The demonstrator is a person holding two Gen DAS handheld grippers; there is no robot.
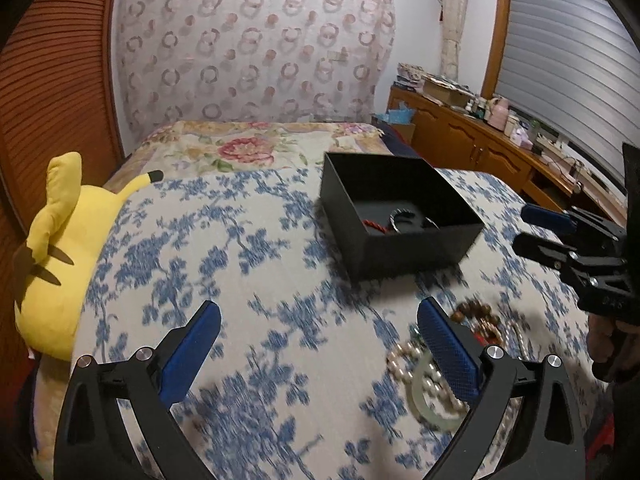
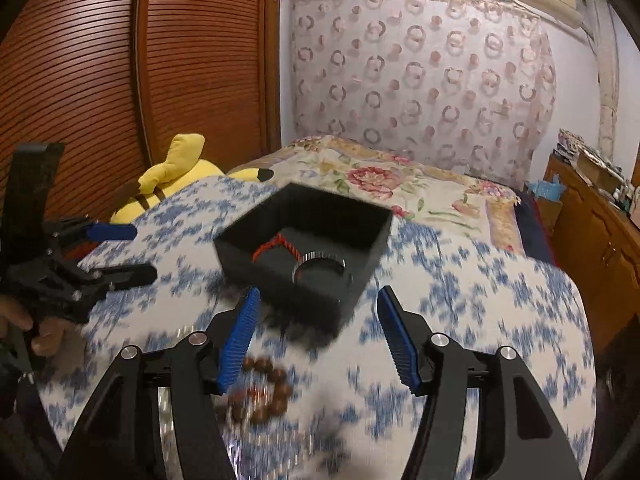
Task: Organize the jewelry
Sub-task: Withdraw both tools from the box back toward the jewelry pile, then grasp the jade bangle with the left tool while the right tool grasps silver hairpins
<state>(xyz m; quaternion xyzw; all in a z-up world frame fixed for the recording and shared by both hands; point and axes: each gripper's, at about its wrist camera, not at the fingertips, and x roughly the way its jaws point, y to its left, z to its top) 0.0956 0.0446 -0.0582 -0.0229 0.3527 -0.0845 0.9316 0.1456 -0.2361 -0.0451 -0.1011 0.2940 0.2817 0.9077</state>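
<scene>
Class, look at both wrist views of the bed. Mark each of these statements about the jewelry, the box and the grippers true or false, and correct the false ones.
1. The black box has its lid on. False: it is open, and a red cord lies inside.
2. A brown bead bracelet lies on the bedspread, outside the box. True.
3. The left gripper holds a pearl strand. False: its jaws are wide apart and empty; the pearl strand lies on the bedspread.
4. A yellow plush toy sits at the bed's edge. True.
5. The right gripper holds nothing. True.
</scene>
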